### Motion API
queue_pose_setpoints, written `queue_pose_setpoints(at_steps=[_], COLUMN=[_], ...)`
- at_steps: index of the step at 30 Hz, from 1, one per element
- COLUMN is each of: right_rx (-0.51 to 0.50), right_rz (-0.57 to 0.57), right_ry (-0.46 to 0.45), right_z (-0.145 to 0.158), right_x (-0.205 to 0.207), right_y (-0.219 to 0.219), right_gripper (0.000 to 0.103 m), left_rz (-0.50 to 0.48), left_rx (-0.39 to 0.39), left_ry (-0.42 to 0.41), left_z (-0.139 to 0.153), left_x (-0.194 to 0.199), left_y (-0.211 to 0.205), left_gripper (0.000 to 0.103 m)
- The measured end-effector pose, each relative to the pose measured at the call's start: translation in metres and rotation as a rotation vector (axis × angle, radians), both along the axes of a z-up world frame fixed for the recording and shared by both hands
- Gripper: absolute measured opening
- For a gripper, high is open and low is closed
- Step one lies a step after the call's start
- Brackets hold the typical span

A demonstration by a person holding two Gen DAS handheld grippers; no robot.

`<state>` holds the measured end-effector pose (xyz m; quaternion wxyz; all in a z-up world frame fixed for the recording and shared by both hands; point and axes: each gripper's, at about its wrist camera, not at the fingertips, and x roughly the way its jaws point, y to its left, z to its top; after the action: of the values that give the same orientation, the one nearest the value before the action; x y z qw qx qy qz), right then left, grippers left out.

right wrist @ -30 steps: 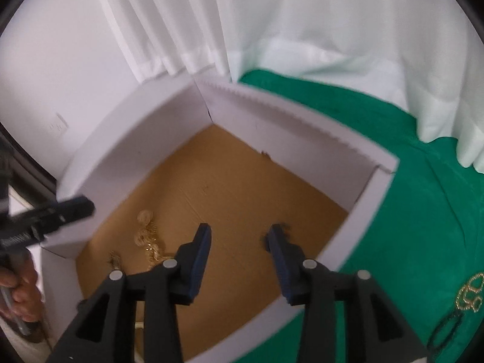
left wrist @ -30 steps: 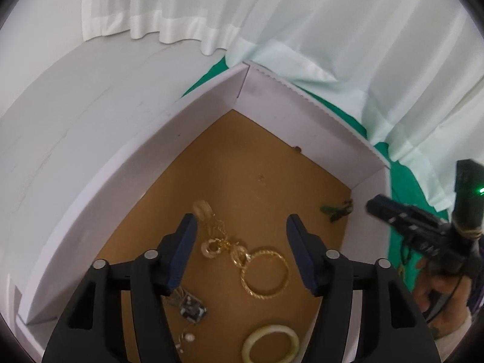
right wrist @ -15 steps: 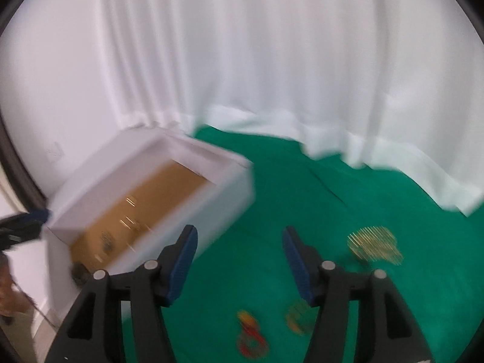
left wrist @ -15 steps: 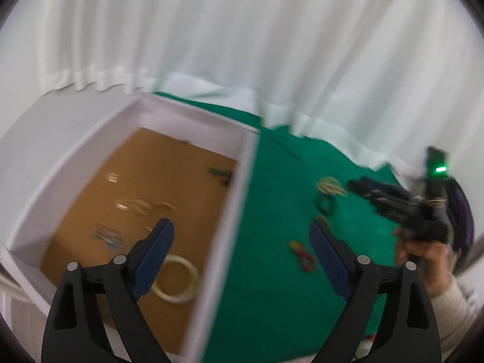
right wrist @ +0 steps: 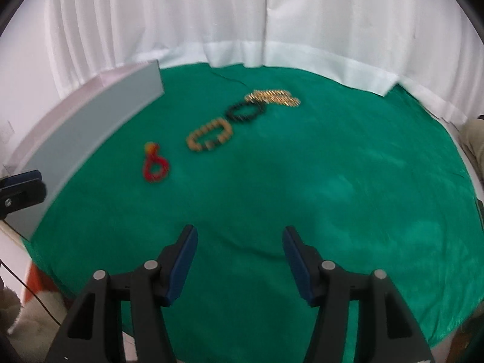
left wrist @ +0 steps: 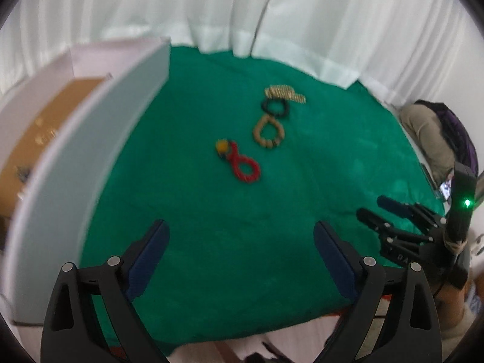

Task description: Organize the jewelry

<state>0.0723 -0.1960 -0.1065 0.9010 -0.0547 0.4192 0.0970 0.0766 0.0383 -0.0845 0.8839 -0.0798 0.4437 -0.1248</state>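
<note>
Four pieces of jewelry lie in a row on the green cloth (left wrist: 211, 242): a red bead bracelet (left wrist: 234, 158) (right wrist: 154, 157) with a yellow tassel, a tan bead bracelet (left wrist: 267, 143) (right wrist: 193, 142), a black bracelet (left wrist: 264, 106) (right wrist: 231, 112) and a gold chain (left wrist: 284, 92) (right wrist: 273, 96). The white box (left wrist: 90, 127) (right wrist: 90, 121) with a brown floor stands at the left and holds small jewelry, blurred. My left gripper (left wrist: 239, 227) hangs over bare cloth, jaws opening with nothing between them. My right gripper (right wrist: 239, 231) (left wrist: 381, 208) is open and empty, short of the row.
White curtains (right wrist: 242, 30) hang behind the table. A seated person's legs (left wrist: 429, 133) show at the far right. The cloth ends at the near table edge (left wrist: 272, 341). My left gripper's tip (right wrist: 21, 181) shows beside the box's near corner.
Both grippers have swung right, out from over the box and across to the green cloth. Both sets of jaws stand wider than before. The row of bracelets has come into view.
</note>
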Motion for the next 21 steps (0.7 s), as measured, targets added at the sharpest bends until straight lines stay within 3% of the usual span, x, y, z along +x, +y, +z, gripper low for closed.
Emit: queue_pose_setpoints(at_steps=[9, 21], right_rx=[0.038, 0.067], right_rz=[-0.038, -0.007], right_ry=[0.042, 0.063], right_z=[-0.019, -0.025], right_x=[-0.014, -0.013], right_y=[-0.017, -0.007], right_gripper=[0.060, 0.060], left_rz=[0.006, 0.041], left_rx=[0.099, 0.102], left_ry=[-0.003, 0.036], left_z=[-0.011, -0.025], left_x=[-0.006, 0.006], left_y=[-0.011, -0.005], left_gripper=[0.096, 0.096])
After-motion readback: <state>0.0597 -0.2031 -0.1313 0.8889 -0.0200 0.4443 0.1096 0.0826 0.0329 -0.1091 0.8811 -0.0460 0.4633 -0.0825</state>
